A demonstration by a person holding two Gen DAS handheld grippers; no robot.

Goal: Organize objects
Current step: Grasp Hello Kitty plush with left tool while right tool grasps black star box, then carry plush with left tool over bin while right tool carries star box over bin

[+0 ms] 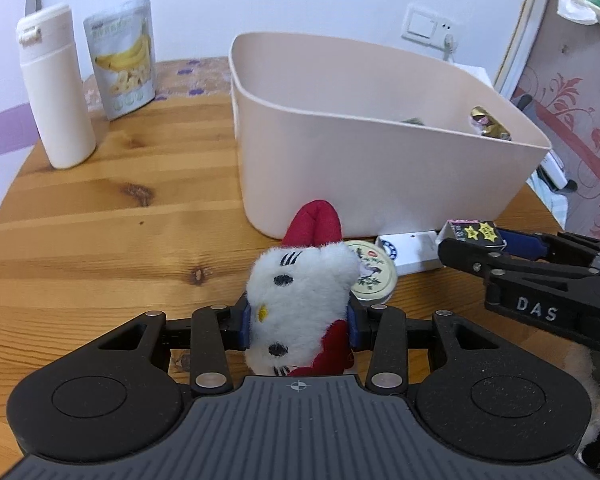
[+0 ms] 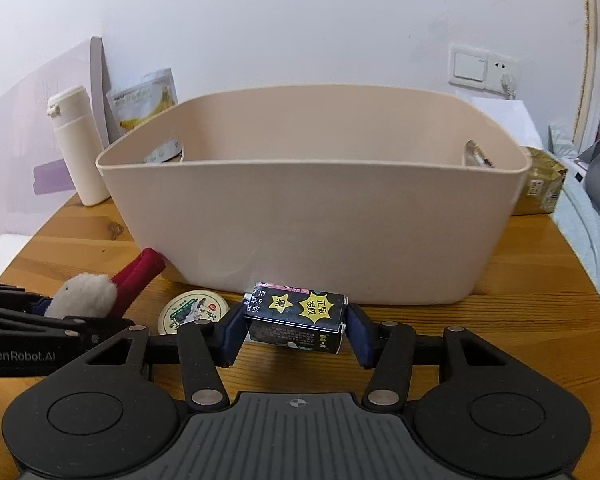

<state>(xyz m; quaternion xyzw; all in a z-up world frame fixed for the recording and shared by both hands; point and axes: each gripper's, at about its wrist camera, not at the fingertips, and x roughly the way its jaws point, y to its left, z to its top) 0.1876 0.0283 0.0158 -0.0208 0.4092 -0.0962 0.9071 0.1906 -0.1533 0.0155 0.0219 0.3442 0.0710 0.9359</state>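
My left gripper is shut on a white plush cat toy with a red bow, held just above the wooden table in front of the beige bin. The toy also shows in the right wrist view. My right gripper is shut on a small black box with yellow star labels, close to the bin's front wall. The box also shows in the left wrist view. The bin holds gold-wrapped items.
A round tin and a white flat box lie by the bin's front. A white bottle and a banana chip pouch stand at the back left. A gold packet sits right of the bin.
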